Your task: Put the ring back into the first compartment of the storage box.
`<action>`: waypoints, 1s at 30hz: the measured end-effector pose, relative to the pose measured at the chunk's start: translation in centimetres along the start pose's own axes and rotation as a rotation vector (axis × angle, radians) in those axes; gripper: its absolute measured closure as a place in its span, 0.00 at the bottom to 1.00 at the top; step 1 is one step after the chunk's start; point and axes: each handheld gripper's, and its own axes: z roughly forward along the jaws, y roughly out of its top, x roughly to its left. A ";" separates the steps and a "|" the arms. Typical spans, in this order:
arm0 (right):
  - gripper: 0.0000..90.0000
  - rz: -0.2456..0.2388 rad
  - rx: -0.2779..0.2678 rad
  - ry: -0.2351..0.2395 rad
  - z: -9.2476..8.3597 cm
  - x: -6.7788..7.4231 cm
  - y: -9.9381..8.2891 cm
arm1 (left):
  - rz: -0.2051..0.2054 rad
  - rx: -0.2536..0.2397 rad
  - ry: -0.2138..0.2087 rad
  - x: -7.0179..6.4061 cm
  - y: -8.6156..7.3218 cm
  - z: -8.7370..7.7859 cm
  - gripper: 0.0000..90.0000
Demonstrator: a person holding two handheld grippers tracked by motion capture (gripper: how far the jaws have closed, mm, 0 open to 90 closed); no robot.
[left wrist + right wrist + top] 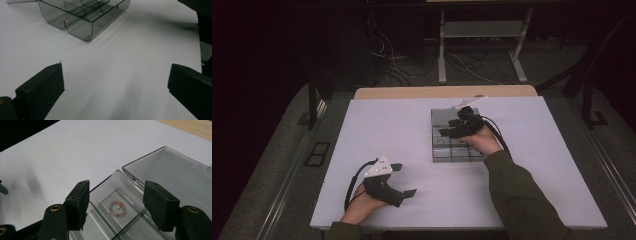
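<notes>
A clear smoky compartment box (447,152) stands on the white table top (387,130), its lid (443,116) laid open toward the far side. A small bracelet of pink and gold beads (117,209) lies in one far compartment. My right gripper (450,127) hovers over that end of the box, and in the right gripper view its jaws (117,192) stand open above the bracelet, with nothing between the pads. My left gripper (404,179) rests near the front left of the table, open and empty (116,75), facing the box (85,15).
A strip of wooden table edge (442,92) runs behind the white top. Beyond it are desk legs (442,55) and loose cables (397,65) on the floor. The right forearm in an olive sleeve (517,195) crosses the table's front right.
</notes>
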 end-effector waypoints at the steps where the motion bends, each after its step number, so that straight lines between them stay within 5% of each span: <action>1: 0.40 -0.004 -0.006 -0.002 -0.2 0.0 0.0 | 0.000 -0.001 0.001 0.0 0.0 0.0 0.00; 30: 0.37 -0.044 -0.109 0.025 -5.8 0.4 -4.0 | 0.006 0.006 0.004 0.0 -0.2 0.0 0.00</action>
